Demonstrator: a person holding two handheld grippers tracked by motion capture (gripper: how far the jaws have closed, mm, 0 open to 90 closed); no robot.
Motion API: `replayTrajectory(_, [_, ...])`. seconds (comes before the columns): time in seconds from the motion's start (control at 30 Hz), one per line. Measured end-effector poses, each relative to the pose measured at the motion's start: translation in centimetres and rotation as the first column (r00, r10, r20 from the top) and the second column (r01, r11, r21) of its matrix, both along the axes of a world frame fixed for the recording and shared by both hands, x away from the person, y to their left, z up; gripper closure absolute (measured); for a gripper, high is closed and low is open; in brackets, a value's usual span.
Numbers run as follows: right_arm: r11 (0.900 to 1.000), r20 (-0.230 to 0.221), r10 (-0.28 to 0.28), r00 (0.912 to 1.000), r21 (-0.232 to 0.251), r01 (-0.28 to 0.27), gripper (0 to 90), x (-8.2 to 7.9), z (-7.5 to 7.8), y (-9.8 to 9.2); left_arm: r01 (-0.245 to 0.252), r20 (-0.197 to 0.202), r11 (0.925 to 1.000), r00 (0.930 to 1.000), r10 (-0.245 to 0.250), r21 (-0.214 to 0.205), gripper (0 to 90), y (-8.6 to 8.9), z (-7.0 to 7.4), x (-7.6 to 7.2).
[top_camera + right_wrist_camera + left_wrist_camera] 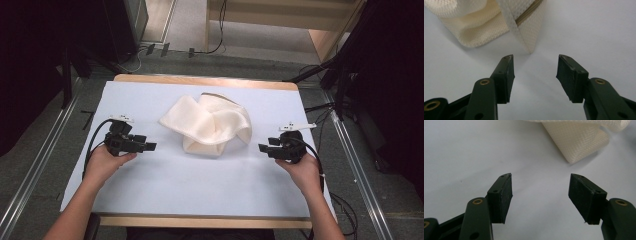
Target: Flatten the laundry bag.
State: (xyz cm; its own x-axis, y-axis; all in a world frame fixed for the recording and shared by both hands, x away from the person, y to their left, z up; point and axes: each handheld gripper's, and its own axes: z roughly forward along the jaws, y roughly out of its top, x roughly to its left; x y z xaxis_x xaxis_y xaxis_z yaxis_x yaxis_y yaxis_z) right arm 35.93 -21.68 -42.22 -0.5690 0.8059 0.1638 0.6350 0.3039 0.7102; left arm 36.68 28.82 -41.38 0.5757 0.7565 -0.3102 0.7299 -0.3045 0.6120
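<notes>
A cream woven cloth (207,124) lies crumpled in a loose heap near the middle of the pale blue table top (200,185). My left gripper (150,147) rests to the left of the cloth, pointing toward it, jaws open with nothing between them. In the left gripper view (540,192) a corner of the cloth (579,140) lies just ahead of the tips, apart from them. My right gripper (264,148) sits to the right of the cloth, also open and empty. In the right gripper view (535,72) a folded cloth edge (524,27) ends just ahead of the jaws.
The table's wooden edge (200,221) runs along the front and the back. Metal rails (357,175) flank the table on both sides. Cables (150,50) lie on the floor behind it. A person's hands and bare forearms hold both grippers.
</notes>
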Motion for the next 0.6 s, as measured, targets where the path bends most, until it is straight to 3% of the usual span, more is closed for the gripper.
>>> replayTrajectory(0.17, [0.9998,0.021,0.012,0.9997,0.014,-0.012,48.2,0.2,2.2,0.8,0.008,0.020,0.9999,0.9998,-0.007,-0.011,34.9,-0.4,1.2,1.3])
replayTrajectory(0.3, [0.9997,0.020,0.023,0.9995,0.007,-0.023,47.2,0.5,2.7,1.3,0.010,0.030,0.9999,0.9995,-0.010,0.006,34.5,-0.8,1.8,3.3])
replayTrajectory(0.6, [0.9998,0.039,0.019,0.9991,0.006,-0.019,43.7,1.5,4.8,1.9,0.013,0.028,0.9998,0.9995,-0.013,-0.015,33.6,-0.9,2.5,6.4])
